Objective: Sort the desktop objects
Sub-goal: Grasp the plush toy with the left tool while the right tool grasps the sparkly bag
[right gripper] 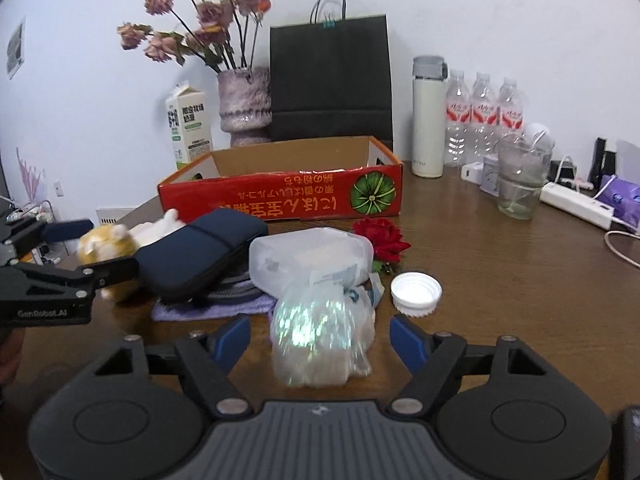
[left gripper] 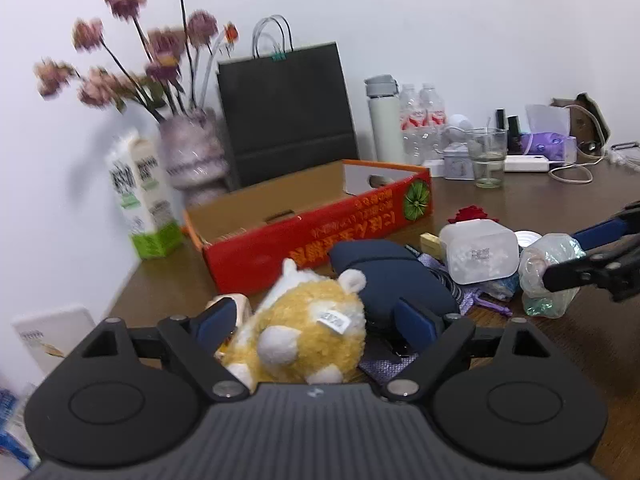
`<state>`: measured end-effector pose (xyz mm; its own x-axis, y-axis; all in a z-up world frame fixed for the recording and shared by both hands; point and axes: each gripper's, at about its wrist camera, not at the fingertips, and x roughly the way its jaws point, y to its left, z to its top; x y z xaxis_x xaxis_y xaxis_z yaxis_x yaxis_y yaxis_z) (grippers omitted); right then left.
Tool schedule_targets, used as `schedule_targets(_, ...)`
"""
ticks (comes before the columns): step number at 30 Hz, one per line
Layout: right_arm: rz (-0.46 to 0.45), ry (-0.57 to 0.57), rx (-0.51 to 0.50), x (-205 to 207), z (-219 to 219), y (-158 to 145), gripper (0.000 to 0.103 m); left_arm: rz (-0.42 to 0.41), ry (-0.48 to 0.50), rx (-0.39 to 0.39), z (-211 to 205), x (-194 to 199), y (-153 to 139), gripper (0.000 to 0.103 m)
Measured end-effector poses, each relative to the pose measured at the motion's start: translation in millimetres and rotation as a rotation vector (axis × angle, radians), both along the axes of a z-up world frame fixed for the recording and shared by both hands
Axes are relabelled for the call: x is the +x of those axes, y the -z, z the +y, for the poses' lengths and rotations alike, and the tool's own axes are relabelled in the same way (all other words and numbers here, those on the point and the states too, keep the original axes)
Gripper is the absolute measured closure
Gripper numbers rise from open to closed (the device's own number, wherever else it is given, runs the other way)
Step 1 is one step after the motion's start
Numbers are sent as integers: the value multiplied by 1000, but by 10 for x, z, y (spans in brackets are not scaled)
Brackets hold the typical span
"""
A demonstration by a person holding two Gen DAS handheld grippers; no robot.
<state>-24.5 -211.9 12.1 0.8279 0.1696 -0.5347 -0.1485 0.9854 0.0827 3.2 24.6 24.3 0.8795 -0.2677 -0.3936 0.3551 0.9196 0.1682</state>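
Observation:
A yellow and white plush toy point(left gripper: 304, 332) lies between the open fingers of my left gripper point(left gripper: 316, 316); it also shows in the right wrist view point(right gripper: 108, 246). A crinkly clear plastic bag point(right gripper: 316, 328) stands between the open fingers of my right gripper point(right gripper: 320, 338); whether the pads touch it I cannot tell. The bag shows in the left wrist view point(left gripper: 548, 276) with the right gripper point(left gripper: 576, 256) around it. A navy pouch point(right gripper: 200, 256), a translucent plastic box point(right gripper: 308, 260), a red fabric rose point(right gripper: 382, 240) and a white lid point(right gripper: 416, 292) lie nearby. An open red cardboard box point(right gripper: 280, 196) sits behind them.
Along the wall stand a milk carton point(right gripper: 188, 128), a vase of dried flowers point(right gripper: 244, 104), a black paper bag point(right gripper: 330, 80), a white thermos point(right gripper: 428, 116) and water bottles point(right gripper: 484, 116). A glass cup point(right gripper: 518, 184), a power strip point(right gripper: 576, 204) and cables lie at the right.

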Motion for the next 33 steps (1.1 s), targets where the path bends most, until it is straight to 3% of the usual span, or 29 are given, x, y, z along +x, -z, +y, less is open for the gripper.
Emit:
schedule_targets(4, 33, -9, 3, 180, 22, 55, 50, 41, 79, -40, 116, 92, 42, 15)
schedule_targets(7, 38, -15, -5, 206, 34, 79, 53, 28, 116, -6, 144, 62, 89, 14)
schedule_targets(9, 36, -16, -4, 182, 28, 70, 56, 12, 104, 36, 125, 38, 110, 27)
schedule_targets(10, 34, -14, 1, 161, 19, 65, 58, 7, 83, 46, 128, 37, 101, 41)
schedule_targets(11, 32, -11, 6, 132, 10, 53, 59, 6, 71, 39, 142, 23, 83, 48)
schedule_targets(13, 23, -13, 16, 67, -12, 18, 60, 11, 57, 9, 185, -22, 19, 55)
schedule_targets(20, -34, -21, 44, -287, -127, -222, 60, -16, -9, -125, 330, -341, -220, 59)
schedule_targets(24, -89, -51, 80, -402, -203, -506, 61, -26, -57, -277, 455, -417, -648, 59)
schedule_targets(28, -161, -115, 78, -223, -244, -904, 61, -23, -80, -415, 583, -106, -1139, 59)
schedule_targets(33, -201, -143, 40, 541, -227, -1373, 61, 43, -135, -431, 442, 798, -1490, 59)
